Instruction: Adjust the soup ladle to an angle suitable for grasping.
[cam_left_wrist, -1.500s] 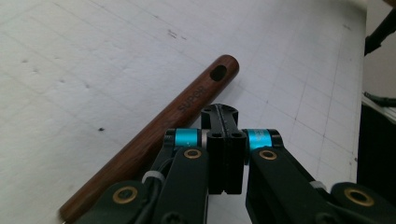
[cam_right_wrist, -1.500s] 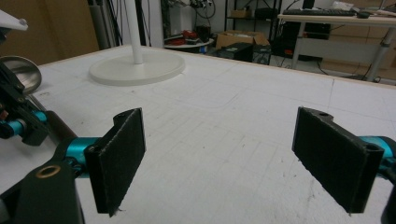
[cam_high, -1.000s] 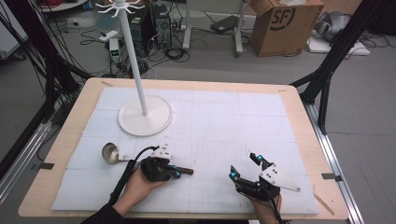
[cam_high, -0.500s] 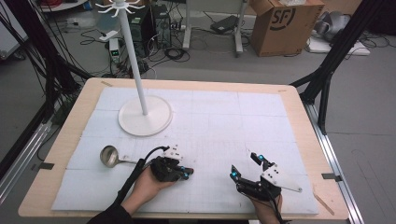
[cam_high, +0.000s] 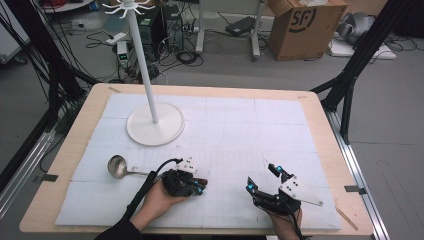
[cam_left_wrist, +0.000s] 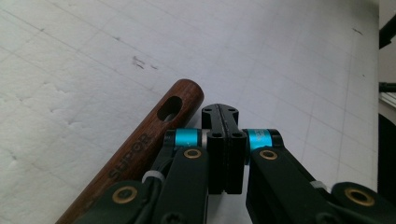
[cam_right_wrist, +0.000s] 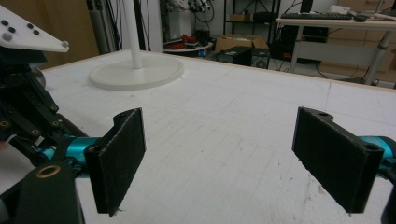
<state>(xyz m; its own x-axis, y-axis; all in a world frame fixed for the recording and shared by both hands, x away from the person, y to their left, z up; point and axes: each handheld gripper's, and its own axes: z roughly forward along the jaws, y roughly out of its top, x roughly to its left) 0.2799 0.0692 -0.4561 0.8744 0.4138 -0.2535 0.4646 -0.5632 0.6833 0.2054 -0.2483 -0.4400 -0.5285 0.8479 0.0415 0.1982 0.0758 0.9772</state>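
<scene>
1. One ladle (cam_high: 131, 170) lies on the white mat (cam_high: 235, 130) near its front-left corner; steel bowl to the left, brown wooden handle running right under the left gripper. The left gripper view shows the handle end (cam_left_wrist: 154, 135), with a hanging hole, flat on the mat just beside the jaws.
2. Two grippers. Left gripper (cam_high: 199, 187): jaws clenched together, nothing between them, resting over the ladle's handle. Right gripper (cam_high: 264, 177): jaws spread wide and empty, near the mat's front edge, well apart from the ladle.
3. One white hook stand (cam_high: 154, 125) stands upright on a round base, behind the ladle on the mat's left half; its pole rises to a ring of hooks at the top.
4. One wooden table (cam_high: 330, 150) carries the mat, with a bare wood margin on all sides.
5. Open room: the mat's centre, right half and far side lie bare. The stand's base is the single obstacle, between the ladle and the far-left corner.
6. One cardboard box (cam_high: 300, 25), cables and black frame legs sit on the floor beyond the table.
</scene>
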